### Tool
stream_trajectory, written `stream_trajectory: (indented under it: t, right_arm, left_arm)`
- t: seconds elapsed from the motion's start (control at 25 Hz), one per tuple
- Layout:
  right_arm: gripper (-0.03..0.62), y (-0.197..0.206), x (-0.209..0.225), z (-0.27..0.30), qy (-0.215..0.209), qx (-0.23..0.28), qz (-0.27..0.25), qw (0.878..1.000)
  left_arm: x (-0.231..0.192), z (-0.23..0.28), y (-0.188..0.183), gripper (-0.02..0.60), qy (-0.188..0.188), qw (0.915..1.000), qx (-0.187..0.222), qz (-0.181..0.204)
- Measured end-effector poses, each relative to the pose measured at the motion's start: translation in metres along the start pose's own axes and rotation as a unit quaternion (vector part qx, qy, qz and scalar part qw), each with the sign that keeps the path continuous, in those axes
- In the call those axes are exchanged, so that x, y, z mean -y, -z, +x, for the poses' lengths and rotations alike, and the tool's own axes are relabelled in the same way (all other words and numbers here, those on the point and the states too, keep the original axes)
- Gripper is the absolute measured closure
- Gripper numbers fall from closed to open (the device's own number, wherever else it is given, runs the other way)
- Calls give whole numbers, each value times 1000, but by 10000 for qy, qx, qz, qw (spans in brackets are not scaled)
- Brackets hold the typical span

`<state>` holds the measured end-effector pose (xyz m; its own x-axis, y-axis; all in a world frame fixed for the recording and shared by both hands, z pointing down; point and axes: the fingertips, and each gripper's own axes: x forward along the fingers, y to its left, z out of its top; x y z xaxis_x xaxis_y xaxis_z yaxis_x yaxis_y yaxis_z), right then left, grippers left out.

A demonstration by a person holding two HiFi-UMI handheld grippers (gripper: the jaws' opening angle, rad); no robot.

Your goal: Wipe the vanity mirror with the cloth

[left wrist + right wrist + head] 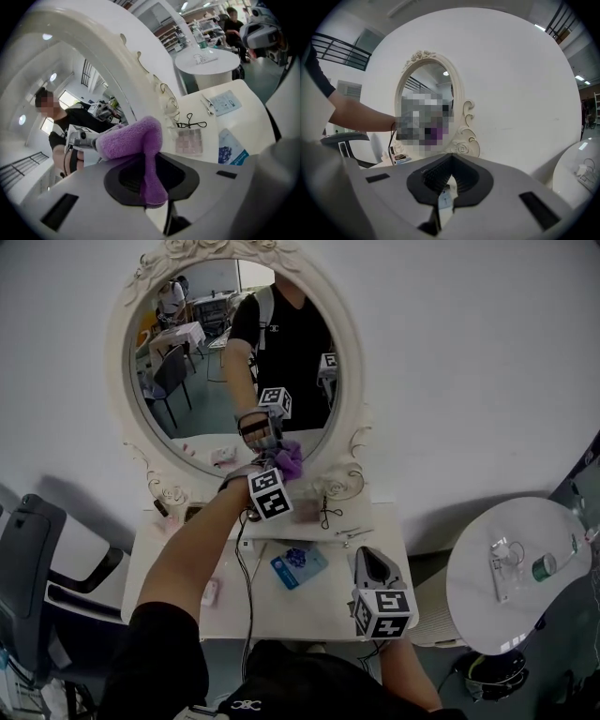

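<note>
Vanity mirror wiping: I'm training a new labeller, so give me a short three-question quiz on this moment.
1. True or false: the left claw is shut on the purple cloth.
2. The cloth meets the vanity mirror: A) low on the glass, B) at the top, C) nowhere.
3. Fill in: the right claw holds ___.
Key: 1 true; 2 A; 3 nothing.
</note>
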<state>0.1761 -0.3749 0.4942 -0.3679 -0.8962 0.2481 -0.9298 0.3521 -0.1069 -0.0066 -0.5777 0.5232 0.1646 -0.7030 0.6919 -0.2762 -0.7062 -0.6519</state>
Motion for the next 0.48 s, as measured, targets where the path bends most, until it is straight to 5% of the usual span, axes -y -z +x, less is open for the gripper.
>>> stream_trajectory:
  t: [0.12,0.32,0.48]
  right_arm:
    - [586,5,-2,-1,-4,-59,-70,10000]
    - [586,5,0,0,16,-67,-54,10000]
    - [586,-5,-8,4,-106,100,-28,9999]
  left_arm:
    - [7,6,11,511,-50,9983,229,-533]
    - [6,-1,10,511,-131,9957,372,-843]
    - [7,-28,7,511,-87,9736,773,-2147]
